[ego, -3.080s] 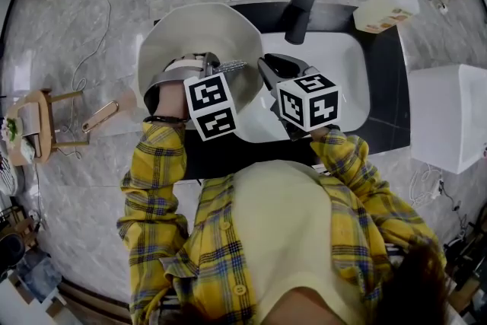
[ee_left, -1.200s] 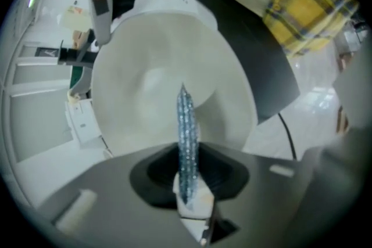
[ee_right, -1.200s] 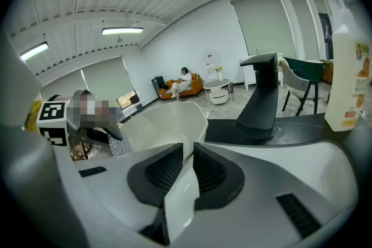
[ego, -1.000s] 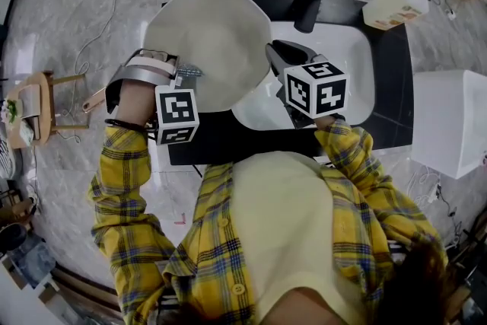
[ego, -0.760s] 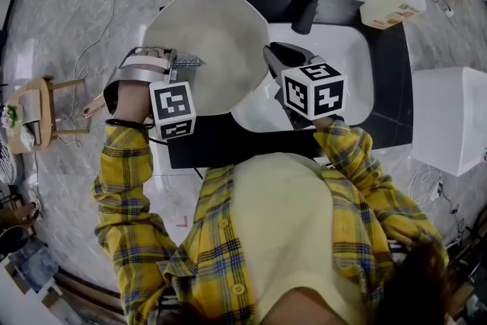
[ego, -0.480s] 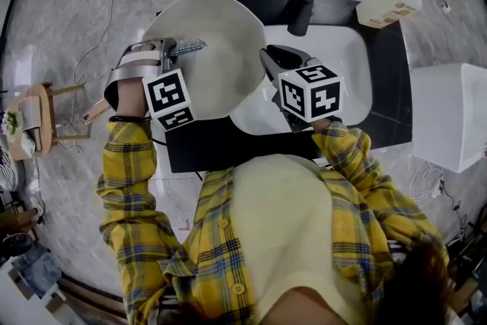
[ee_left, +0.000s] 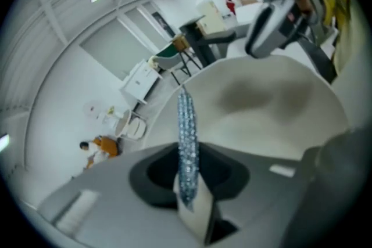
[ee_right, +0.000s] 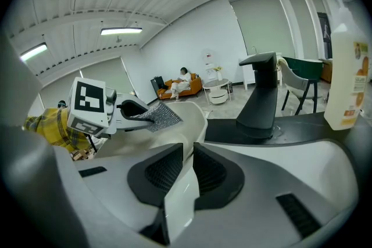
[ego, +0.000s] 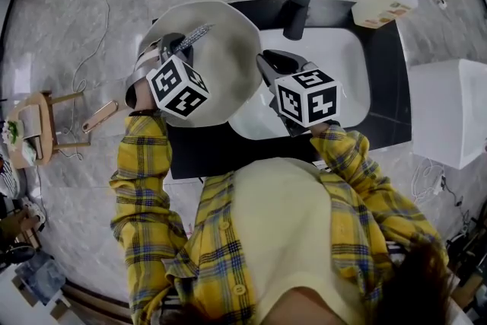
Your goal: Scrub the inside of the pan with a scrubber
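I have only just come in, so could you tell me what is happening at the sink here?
A person is working on a pan with a gripper in each hand. The right gripper is shut on the rim of the cream pan, holding it partly over the white sink. The left gripper is shut on a silvery mesh scrubber, held over the pan's inside. Whether the scrubber touches the surface cannot be told.
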Action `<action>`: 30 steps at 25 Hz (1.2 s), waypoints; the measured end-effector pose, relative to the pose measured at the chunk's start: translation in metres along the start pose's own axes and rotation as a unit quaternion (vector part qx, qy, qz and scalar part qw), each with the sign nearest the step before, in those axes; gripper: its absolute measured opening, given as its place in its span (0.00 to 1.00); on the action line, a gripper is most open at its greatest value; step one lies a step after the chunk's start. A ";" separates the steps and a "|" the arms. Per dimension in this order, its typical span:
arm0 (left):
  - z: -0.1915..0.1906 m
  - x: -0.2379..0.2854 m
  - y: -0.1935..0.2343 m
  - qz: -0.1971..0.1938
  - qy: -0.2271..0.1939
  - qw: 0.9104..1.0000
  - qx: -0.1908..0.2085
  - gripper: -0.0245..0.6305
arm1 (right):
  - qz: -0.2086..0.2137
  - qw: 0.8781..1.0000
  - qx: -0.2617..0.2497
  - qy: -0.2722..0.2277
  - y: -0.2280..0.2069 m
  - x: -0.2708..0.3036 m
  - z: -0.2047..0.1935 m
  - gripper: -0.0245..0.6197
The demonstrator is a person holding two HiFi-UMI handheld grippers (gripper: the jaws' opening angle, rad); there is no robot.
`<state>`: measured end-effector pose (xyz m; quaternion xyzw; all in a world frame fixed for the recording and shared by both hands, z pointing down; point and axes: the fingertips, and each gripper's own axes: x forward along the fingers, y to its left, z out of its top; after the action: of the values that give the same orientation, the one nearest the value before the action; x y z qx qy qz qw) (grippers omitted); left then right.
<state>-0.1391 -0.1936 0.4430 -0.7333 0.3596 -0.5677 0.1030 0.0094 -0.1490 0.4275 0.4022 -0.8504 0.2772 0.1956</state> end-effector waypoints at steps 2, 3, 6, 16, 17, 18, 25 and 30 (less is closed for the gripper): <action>0.003 0.004 0.001 -0.002 -0.005 0.999 -0.045 0.17 | 0.001 1.000 0.001 0.000 0.000 0.000 0.000 0.07; 0.003 0.006 0.001 0.000 -0.002 0.999 -0.054 0.17 | 0.001 1.000 0.001 0.000 0.001 0.000 0.000 0.07; -0.002 0.011 0.000 0.006 0.017 0.999 -0.048 0.17 | 0.001 1.000 0.001 0.000 0.001 0.000 0.000 0.07; -0.018 0.030 -0.010 0.008 0.057 0.998 -0.036 0.17 | 0.003 1.000 0.004 0.000 0.001 0.000 0.000 0.07; -0.018 0.031 -0.010 0.010 0.057 0.998 -0.034 0.17 | 0.003 1.000 0.004 -0.001 0.001 0.000 0.000 0.07; -0.017 0.032 -0.010 0.011 0.055 0.998 -0.032 0.17 | 0.003 1.000 0.004 -0.001 0.001 0.000 0.000 0.07; -0.012 0.033 -0.029 -0.016 0.052 0.998 0.019 0.17 | 0.002 1.000 0.005 -0.002 0.001 0.000 0.000 0.07; -0.005 0.030 -0.043 -0.038 0.041 0.998 0.039 0.17 | 0.001 1.000 0.004 -0.003 0.000 0.000 -0.001 0.07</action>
<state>-0.1225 -0.1805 0.4914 -0.7177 0.3130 -0.6147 0.0950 0.0094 -0.1486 0.4284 0.4025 -0.8503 0.2801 0.1912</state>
